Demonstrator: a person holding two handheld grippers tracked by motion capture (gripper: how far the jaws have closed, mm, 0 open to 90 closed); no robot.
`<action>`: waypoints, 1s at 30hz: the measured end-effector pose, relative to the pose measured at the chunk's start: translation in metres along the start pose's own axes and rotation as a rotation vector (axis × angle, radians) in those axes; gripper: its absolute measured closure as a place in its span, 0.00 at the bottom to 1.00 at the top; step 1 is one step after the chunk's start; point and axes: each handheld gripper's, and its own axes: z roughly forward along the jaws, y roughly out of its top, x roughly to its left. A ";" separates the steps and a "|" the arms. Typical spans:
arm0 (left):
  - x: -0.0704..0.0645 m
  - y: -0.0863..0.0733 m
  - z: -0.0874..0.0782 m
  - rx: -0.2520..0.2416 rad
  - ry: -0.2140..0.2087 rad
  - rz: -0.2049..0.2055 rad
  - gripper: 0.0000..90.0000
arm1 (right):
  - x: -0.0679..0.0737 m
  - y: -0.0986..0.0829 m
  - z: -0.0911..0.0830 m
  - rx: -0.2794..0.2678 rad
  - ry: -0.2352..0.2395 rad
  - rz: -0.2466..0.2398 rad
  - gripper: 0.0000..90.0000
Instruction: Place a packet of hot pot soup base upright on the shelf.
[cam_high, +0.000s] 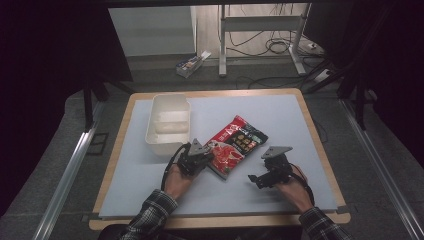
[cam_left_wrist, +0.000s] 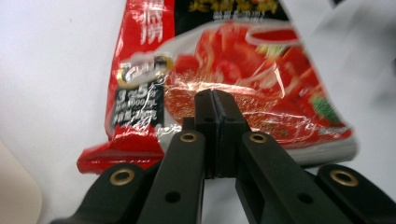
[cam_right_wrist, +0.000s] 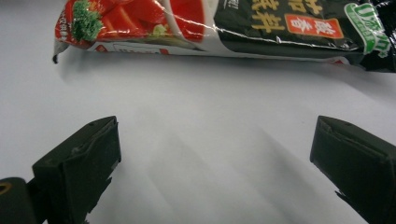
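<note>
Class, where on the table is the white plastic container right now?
In the high view, the white plastic container sits at the table's far left, just left of the red sauce packet and beyond the left tool.

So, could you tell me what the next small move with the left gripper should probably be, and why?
Probably a small lift: the left gripper looks shut on the near edge of the red packet, which lies flat on the mat beside the white tub, while the right gripper waits open, short of the packet.
</note>
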 end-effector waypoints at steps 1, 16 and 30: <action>-0.001 -0.002 0.000 -0.003 0.003 0.006 1.00 | 0.000 0.000 0.000 0.000 -0.003 -0.001 0.02; -0.005 -0.018 0.001 0.036 0.012 0.014 1.00 | -0.004 0.003 -0.008 -0.025 -0.002 0.014 0.00; -0.005 -0.020 0.002 0.061 0.014 0.026 1.00 | -0.012 0.031 -0.010 -0.085 0.070 0.040 0.00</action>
